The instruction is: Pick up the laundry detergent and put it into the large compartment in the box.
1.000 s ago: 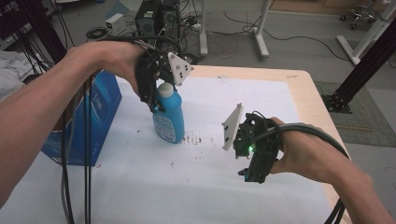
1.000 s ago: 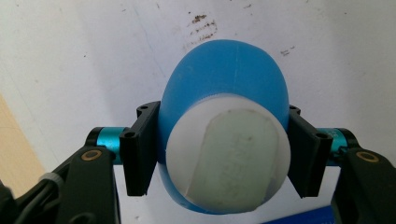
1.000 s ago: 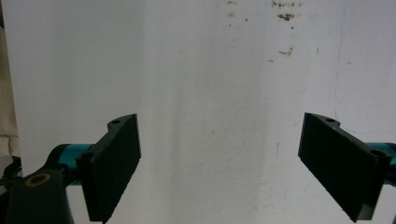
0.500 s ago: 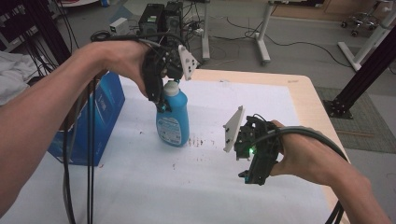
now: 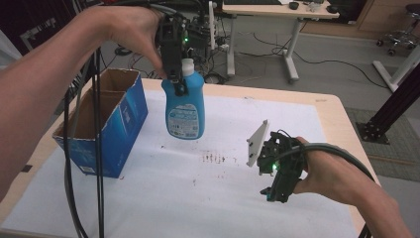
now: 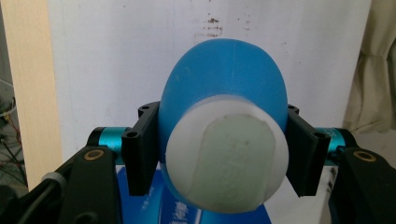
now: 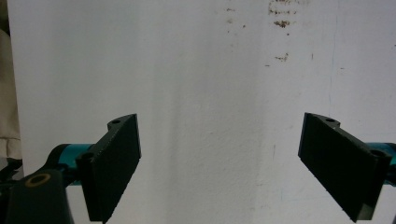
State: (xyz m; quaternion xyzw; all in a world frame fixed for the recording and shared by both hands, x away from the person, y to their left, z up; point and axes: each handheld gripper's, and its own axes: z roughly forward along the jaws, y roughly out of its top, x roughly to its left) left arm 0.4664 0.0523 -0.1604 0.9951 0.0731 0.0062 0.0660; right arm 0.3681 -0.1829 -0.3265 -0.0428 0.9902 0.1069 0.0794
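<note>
A blue bottle with a white cap hangs in the air above the white table sheet. My left gripper is shut on its neck, just under the cap. In the left gripper view the bottle is seen from above, cap nearest, with a black jaw pressed on either side. My right gripper hovers low over the sheet at the right, pointing down. In the right gripper view its jaws stand wide open, the right gripper holding nothing over the bare white sheet.
An open blue cardboard box stands at the table's left side, just left of the bottle. Small brown stains mark the sheet's middle. The wooden table edge runs along the right. Desks, cables and a chair stand on the floor beyond.
My left gripper has lifted the blue bottle off the sheet and carried it up and slightly toward the box. The right gripper has stayed in place.
</note>
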